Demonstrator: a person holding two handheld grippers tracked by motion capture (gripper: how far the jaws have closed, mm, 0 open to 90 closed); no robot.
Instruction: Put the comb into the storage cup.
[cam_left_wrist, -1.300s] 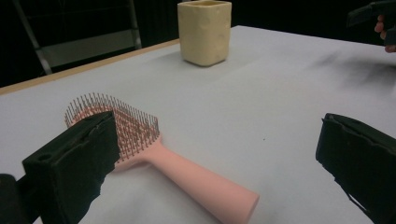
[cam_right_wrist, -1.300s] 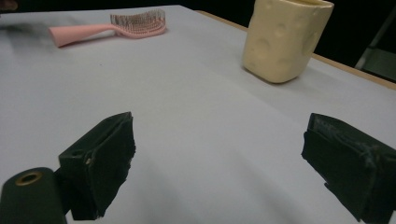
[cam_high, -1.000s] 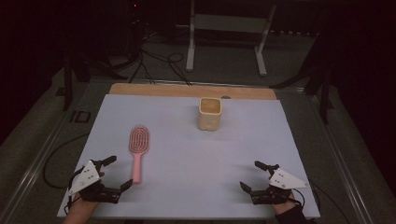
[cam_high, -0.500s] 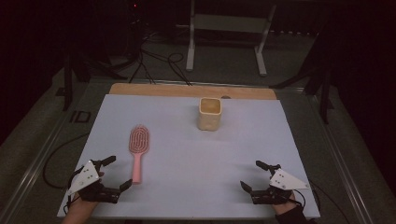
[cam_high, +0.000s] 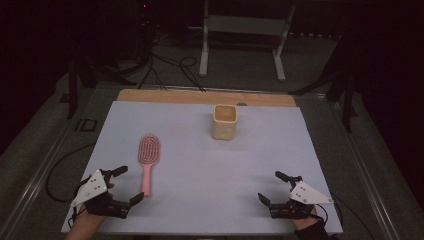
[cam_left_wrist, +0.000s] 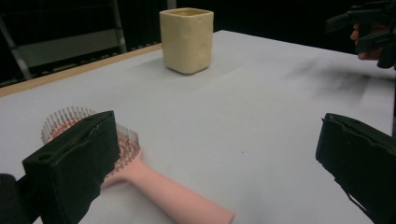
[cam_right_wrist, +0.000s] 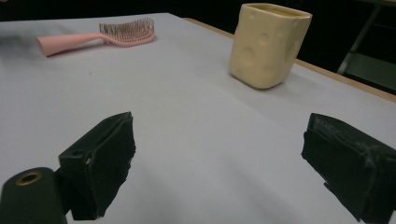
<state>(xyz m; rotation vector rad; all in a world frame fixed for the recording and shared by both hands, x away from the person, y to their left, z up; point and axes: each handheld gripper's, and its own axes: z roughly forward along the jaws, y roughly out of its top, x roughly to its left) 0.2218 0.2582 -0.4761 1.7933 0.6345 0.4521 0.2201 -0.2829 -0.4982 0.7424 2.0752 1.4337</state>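
Observation:
A pink hairbrush (cam_high: 147, 159) lies bristles up on the white table sheet (cam_high: 200, 165), left of centre, its handle pointing toward the near edge. My left gripper (cam_high: 127, 185) rests open at the near left, jaws wide, with the brush handle (cam_left_wrist: 182, 200) just beyond and between them. A cream square cup (cam_high: 224, 121) stands upright toward the back centre; it appears in the left gripper view as the cup (cam_left_wrist: 187, 39) and in the right gripper view as the cup (cam_right_wrist: 268, 44). My right gripper (cam_high: 275, 186) sits open at the near right, nothing between its jaws.
A wooden strip (cam_high: 205, 97) borders the sheet's far edge. Behind the table stand a metal frame (cam_high: 242, 30) and loose cables (cam_high: 170, 65) on the dark floor. The other hand's gripper (cam_left_wrist: 369, 30) appears far off in the left gripper view.
The left gripper has crept slightly toward the brush handle; the right gripper, brush and cup stay put.

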